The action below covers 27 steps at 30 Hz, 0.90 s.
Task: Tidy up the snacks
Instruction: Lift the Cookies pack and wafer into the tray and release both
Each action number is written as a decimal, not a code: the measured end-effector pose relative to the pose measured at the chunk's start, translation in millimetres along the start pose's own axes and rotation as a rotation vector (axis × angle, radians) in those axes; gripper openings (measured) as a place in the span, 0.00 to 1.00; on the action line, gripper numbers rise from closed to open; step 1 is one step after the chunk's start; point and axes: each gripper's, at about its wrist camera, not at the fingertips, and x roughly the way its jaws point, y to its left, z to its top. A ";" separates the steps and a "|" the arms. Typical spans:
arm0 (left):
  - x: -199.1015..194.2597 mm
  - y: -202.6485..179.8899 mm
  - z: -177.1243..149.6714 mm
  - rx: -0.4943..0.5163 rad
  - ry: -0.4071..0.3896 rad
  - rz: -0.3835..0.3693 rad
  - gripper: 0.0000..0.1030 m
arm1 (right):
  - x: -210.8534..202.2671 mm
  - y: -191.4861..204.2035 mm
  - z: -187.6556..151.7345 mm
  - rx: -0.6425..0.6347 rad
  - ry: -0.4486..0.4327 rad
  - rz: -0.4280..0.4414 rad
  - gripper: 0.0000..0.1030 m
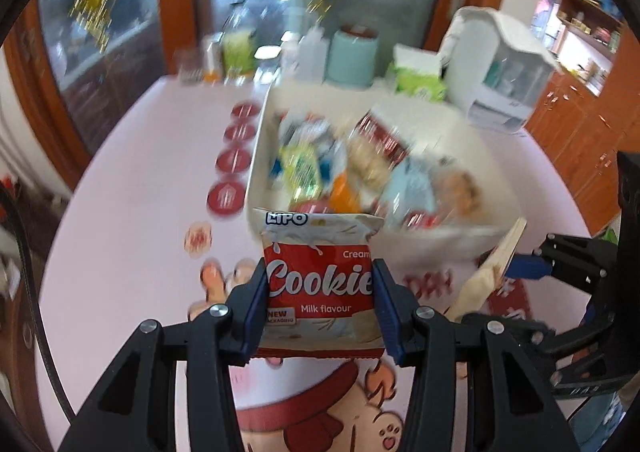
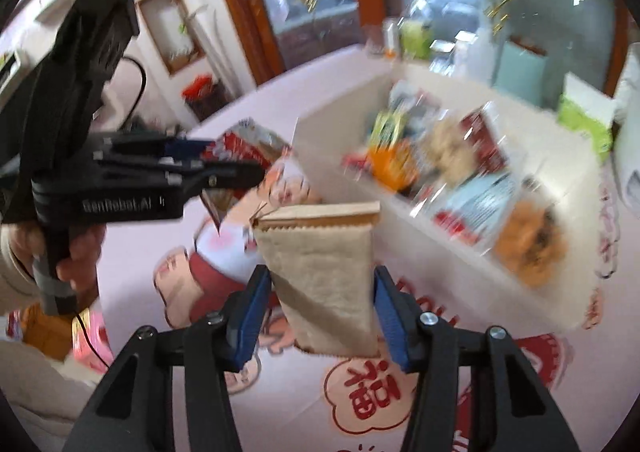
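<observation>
My left gripper (image 1: 320,292) is shut on a red and white Lipo cream cookie packet (image 1: 320,276), held above the table just in front of the white snack bin (image 1: 448,240). My right gripper (image 2: 320,304) is shut on a beige paper-like snack packet (image 2: 324,272), held above the table left of the bin (image 2: 340,171). The bin holds several snack packets. The right gripper with its beige packet (image 1: 488,272) shows at the right in the left wrist view. The left gripper (image 2: 224,167) with the cookie packet (image 2: 248,143) shows at the left in the right wrist view.
The table has a pink cloth with cartoon prints (image 1: 140,171). Bottles, a teal canister (image 1: 352,55), a green tissue pack (image 1: 420,79) and a white appliance (image 1: 500,63) stand behind the bin. Pink and orange packets (image 2: 80,332) lie at the table's left edge.
</observation>
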 end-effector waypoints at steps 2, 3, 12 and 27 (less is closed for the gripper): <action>-9.7 -8.2 23.6 0.035 -0.036 -0.011 0.45 | -14.4 -5.6 16.1 0.023 -0.050 -0.024 0.50; -14.1 -11.3 35.1 0.053 -0.056 -0.012 0.45 | -23.1 -8.2 23.9 0.030 -0.077 -0.041 0.50; -17.3 -36.1 120.6 0.123 -0.108 -0.039 0.45 | -68.4 -48.1 95.8 0.140 -0.202 -0.223 0.51; 14.7 -40.1 144.4 0.089 -0.057 0.028 0.91 | -53.6 -94.2 113.2 0.338 -0.153 -0.341 0.60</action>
